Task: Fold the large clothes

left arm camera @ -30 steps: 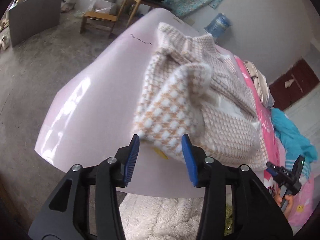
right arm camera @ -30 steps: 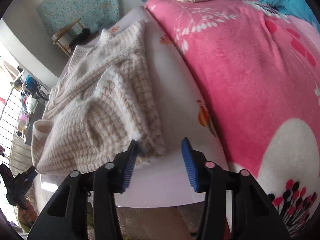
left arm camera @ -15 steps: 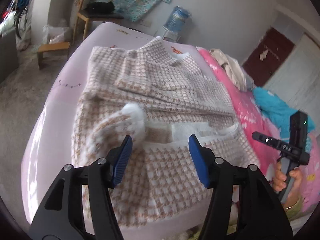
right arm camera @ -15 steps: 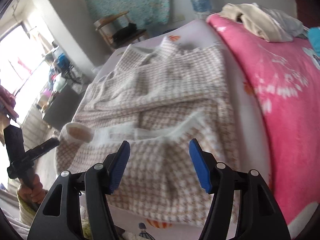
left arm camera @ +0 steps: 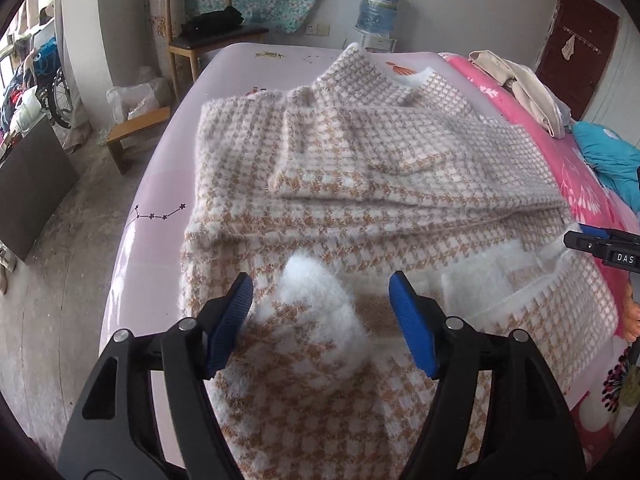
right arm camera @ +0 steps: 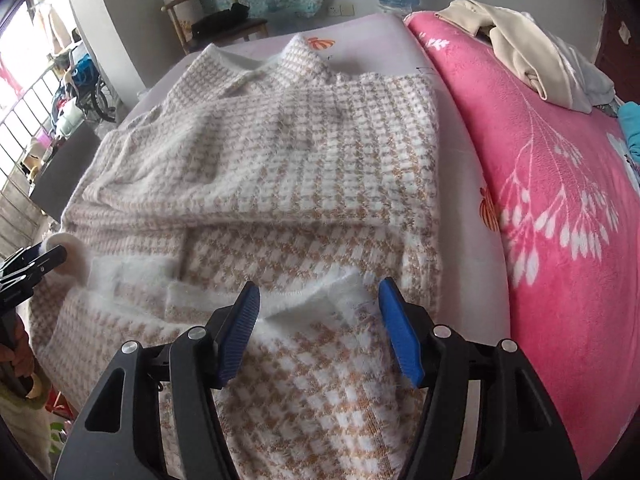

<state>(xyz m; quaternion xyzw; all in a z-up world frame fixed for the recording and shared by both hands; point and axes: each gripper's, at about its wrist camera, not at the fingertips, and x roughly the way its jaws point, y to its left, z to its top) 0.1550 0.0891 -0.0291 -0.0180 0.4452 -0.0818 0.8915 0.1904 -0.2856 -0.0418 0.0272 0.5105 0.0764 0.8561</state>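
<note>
Left wrist view: fuzzy beige-and-white houndstooth knit sweater (left arm camera: 380, 184) spread on the pale lilac bed sheet (left arm camera: 160, 184), sleeves crossed over the chest, hem edge turned up toward twelve o'clock. Left gripper (left arm camera: 322, 324) and right gripper (right arm camera: 318, 330): jaws just widened, straddling the turned hem, pads apparently clear. Step judged: bottom fold just laid; next, re-grip the folded edge and carry it toward the collar.

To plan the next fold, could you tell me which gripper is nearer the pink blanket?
Right. The right gripper is over the sweater's edge beside the pink blanket; the left gripper is over the sweater's far side.
</note>
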